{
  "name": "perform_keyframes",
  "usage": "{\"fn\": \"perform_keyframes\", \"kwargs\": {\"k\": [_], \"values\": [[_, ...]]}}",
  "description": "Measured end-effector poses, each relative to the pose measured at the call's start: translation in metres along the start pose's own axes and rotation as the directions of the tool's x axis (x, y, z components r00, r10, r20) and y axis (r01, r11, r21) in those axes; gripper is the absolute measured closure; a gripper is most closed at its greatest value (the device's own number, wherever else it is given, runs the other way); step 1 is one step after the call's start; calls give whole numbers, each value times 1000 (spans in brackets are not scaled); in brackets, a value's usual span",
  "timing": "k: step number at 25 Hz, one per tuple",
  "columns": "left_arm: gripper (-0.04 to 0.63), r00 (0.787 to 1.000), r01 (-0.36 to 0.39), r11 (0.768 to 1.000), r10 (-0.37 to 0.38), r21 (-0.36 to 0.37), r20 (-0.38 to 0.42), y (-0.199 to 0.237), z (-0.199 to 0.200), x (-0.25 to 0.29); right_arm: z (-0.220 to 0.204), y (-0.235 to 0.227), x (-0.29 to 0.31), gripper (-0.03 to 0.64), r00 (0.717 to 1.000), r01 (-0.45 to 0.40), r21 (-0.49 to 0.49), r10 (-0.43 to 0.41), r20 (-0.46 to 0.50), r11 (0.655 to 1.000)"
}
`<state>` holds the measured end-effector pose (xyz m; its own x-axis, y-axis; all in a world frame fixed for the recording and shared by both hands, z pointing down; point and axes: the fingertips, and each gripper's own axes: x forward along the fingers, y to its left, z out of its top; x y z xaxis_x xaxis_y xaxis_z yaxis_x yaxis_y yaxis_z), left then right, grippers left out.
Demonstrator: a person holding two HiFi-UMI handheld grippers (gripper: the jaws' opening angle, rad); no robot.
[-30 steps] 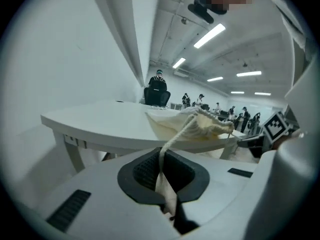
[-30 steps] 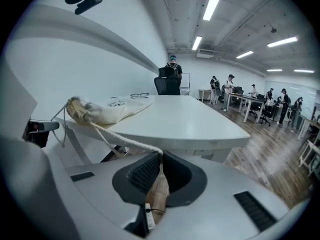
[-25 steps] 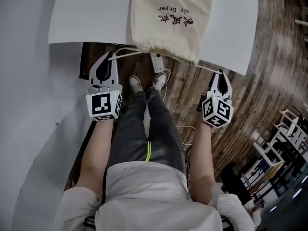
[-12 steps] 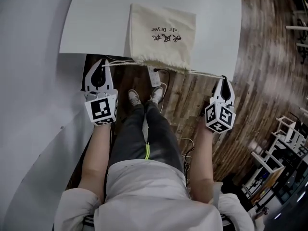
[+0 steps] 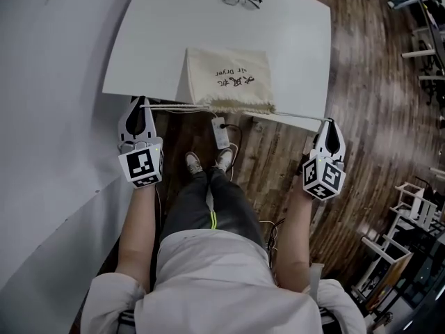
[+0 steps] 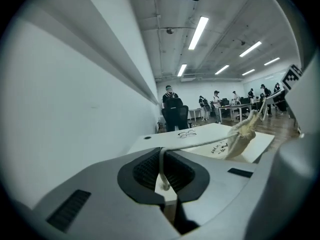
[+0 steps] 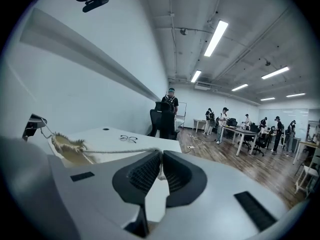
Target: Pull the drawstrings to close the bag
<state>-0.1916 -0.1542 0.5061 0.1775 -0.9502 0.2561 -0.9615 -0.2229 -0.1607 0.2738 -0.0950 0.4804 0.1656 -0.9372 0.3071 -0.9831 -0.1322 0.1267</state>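
Left gripper (image 5: 141,103) is clamped tight on one pale cord drawstring (image 5: 174,107) just off the near edge of the white rectangular table (image 5: 292,40). The right gripper (image 5: 329,122) is pinched the same way on the other drawstring (image 5: 295,117), just off the table's near right corner, and both cords are stretched taut. Between them the cream fabric drawstring bag (image 5: 226,75) with dark lettering lies on the table with its gathered mouth at the near edge, while thin-framed black eyeglasses (image 5: 242,0) rest near the table's far edge and a white power strip (image 5: 221,132) lies on the dark wood-plank floor (image 5: 375,103) below the table.
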Motion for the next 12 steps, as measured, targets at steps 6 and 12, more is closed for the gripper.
{"fn": "perform_keyframes", "kwargs": {"k": [6,12], "values": [[578,998,-40,999,40,-9,53,13,46,-16,53,-20,-12,569,997,8,-15,-7,80,1000],[578,991,-69,998,68,8,119,22,89,-37,89,-31,-25,568,991,9,-37,-4,137,999]]}}
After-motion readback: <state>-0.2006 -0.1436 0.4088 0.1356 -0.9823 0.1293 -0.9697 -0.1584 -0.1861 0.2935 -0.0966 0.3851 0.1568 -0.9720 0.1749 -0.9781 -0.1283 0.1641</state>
